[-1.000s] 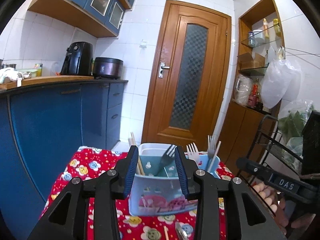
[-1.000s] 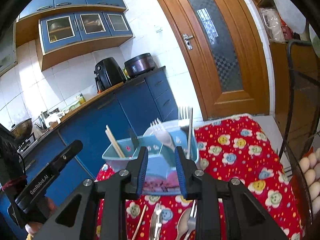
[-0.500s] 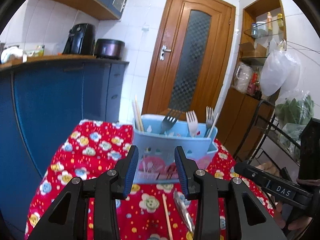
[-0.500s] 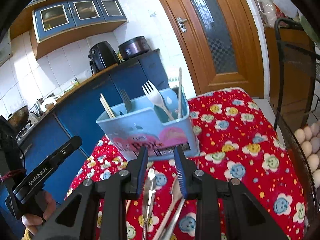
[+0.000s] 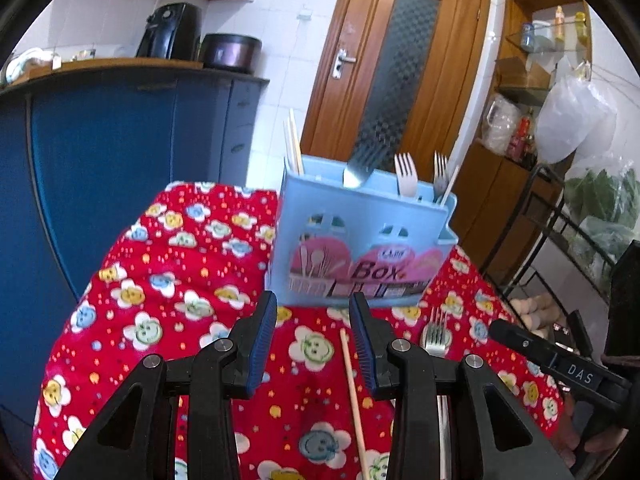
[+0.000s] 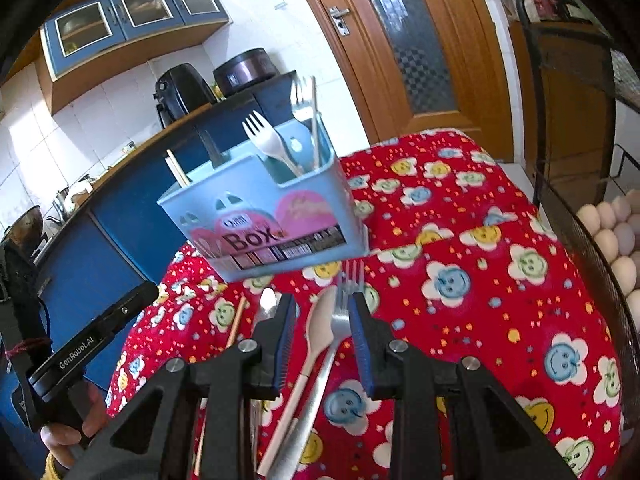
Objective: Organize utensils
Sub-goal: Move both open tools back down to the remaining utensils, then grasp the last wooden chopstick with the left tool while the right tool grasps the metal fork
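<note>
A light blue utensil box (image 5: 360, 240) stands on the red flowered tablecloth (image 5: 168, 288) and holds chopsticks, forks and a white plastic fork; it also shows in the right wrist view (image 6: 264, 216). Loose on the cloth in front of it lie a chopstick (image 5: 352, 392), a metal fork (image 6: 340, 320), a beige spoon (image 6: 318, 328) and a metal spoon (image 6: 267, 304). My left gripper (image 5: 314, 332) is open and empty above the chopstick. My right gripper (image 6: 322, 332) is open and empty, its fingers on either side of the beige spoon and the fork.
Blue kitchen cabinets (image 5: 100, 140) stand to the left with appliances on the counter. A wooden door (image 5: 400, 72) is behind. A black wire rack (image 6: 568, 120) with eggs (image 6: 616, 232) stands at the table's right edge.
Both grippers have tilted down and drawn back from the box. The loose utensils on the cloth have come into view between the fingers.
</note>
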The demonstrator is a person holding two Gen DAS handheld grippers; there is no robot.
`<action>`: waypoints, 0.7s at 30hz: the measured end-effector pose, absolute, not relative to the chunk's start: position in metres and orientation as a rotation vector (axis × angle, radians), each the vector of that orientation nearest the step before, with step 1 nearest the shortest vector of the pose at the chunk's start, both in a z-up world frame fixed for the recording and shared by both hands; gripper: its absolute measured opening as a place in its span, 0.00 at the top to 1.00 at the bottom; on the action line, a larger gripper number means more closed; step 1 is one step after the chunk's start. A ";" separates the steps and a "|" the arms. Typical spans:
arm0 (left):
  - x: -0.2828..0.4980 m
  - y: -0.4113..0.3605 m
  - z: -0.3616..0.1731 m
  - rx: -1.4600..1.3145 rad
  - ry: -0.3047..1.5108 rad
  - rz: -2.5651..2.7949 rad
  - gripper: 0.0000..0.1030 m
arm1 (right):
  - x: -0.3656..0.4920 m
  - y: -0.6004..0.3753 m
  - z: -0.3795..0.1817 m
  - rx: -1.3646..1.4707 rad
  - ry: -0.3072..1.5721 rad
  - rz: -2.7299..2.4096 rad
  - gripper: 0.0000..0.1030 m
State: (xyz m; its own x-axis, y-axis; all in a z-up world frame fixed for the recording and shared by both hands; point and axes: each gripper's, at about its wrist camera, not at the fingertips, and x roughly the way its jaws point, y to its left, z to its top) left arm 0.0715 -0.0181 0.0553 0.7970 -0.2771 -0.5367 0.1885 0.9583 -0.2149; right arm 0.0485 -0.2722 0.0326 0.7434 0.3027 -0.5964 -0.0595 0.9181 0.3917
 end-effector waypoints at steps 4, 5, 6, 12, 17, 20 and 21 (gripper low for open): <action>0.073 -0.024 0.042 -0.136 0.652 -0.258 0.63 | 0.047 -0.276 0.024 0.372 0.729 0.193 0.71; 0.074 -0.027 0.039 -0.130 0.670 -0.262 0.63 | 0.047 -0.277 0.023 0.373 0.734 0.191 0.71; 0.075 -0.028 0.035 -0.125 0.684 -0.265 0.63 | 0.046 -0.279 0.021 0.374 0.738 0.188 0.71; 0.078 -0.042 0.019 -0.093 0.762 -0.285 0.63 | 0.047 -0.284 0.011 0.382 0.771 0.175 0.71; 0.083 -0.050 0.006 -0.071 0.821 -0.287 0.63 | 0.048 -0.285 0.003 0.385 0.792 0.175 0.71; 0.086 -0.053 -0.001 -0.054 0.858 -0.284 0.63 | 0.049 -0.285 0.000 0.390 0.802 0.179 0.71; 0.088 -0.054 -0.004 -0.047 0.871 -0.283 0.63 | 0.050 -0.285 -0.001 0.391 0.804 0.180 0.71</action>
